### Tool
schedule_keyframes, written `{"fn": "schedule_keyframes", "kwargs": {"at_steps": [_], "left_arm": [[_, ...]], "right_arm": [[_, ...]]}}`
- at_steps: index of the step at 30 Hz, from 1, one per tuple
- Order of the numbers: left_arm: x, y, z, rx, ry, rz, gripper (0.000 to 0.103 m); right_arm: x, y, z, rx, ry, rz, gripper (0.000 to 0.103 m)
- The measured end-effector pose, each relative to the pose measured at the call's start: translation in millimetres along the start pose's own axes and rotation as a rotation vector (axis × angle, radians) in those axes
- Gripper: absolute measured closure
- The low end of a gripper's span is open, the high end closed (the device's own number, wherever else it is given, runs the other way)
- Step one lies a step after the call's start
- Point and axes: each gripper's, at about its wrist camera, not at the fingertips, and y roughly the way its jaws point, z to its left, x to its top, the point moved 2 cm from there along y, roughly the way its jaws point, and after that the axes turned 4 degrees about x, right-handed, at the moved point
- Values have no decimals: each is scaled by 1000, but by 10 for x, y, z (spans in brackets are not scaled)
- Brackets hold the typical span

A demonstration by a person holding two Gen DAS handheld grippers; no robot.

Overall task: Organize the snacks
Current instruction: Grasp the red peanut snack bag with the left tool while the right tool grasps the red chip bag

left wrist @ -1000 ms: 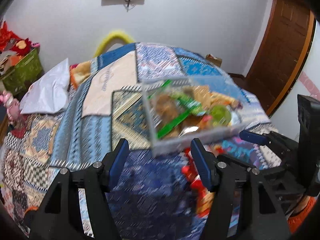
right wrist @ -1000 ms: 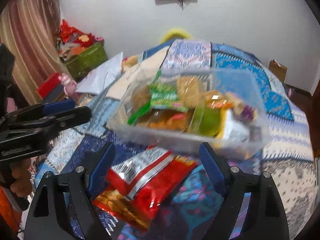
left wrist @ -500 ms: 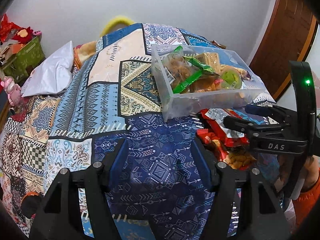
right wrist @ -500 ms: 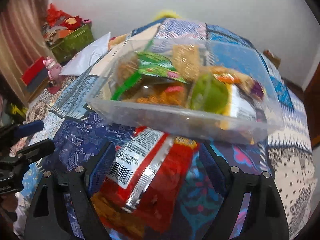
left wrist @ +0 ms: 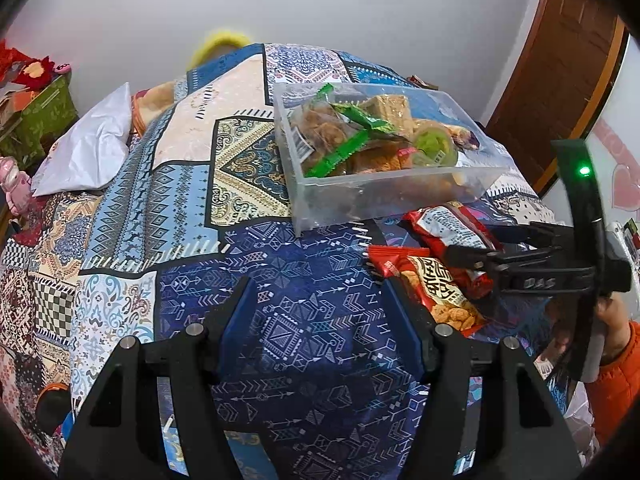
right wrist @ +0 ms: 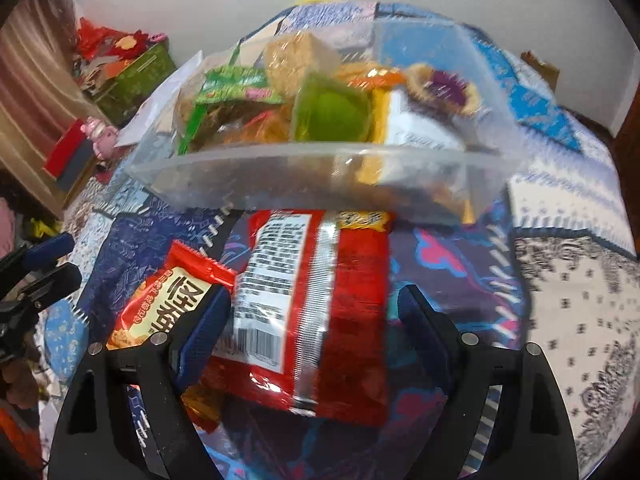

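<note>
A clear bin (left wrist: 384, 196) full of snacks sits on the bed (left wrist: 168, 208). Two red packets lie just before it — one (right wrist: 316, 312) between the spread fingers of the right claw (right wrist: 312, 316), untouched by the pads. The left claw (left wrist: 316, 316) hangs spread over bare quilt, the other packet (left wrist: 432, 292) beside it.

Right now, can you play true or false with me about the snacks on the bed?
1. The clear box has snacks in it. True.
2. Two red snack packets lie outside the box. True.
3. The left hand-held gripper is squeezing a packet. False: it is open over bare patterned bedspread.
4. The box has a lid on. False: its top is open.
5. The right hand-held gripper is open around a red packet. True.
</note>
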Motion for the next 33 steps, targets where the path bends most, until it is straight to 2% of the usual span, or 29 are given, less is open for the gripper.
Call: {"fn": "schedule_keyframes", "kwargs": {"at_steps": [2, 4, 6, 8, 20, 28, 30, 33], "left_arm": [[4, 15, -30, 0, 3, 5, 39], [10, 19, -67, -10, 7, 7, 39], [14, 14, -117, -16, 15, 6, 39], [22, 22, -176, -26, 25, 9, 39], [13, 344, -655, -74, 72, 101, 39], [-16, 701, -822, -99, 42, 192, 35], [-43, 764, -863, -92, 41, 207, 35], [-81, 784, -959, -59, 79, 186, 35]], "right_arm": [[17, 51, 67, -33, -35, -6, 19], [22, 45, 53, -28, -17, -19, 20], [8, 30, 36, -25, -13, -22, 31], [-27, -22, 2, -21, -12, -30, 33], [-277, -582, -199, -18, 31, -150, 34], [-359, -774, -368, -5, 80, -192, 34], [-378, -787, -393, -4, 88, -195, 34], [-396, -790, -432, 5, 102, -198, 34]]}}
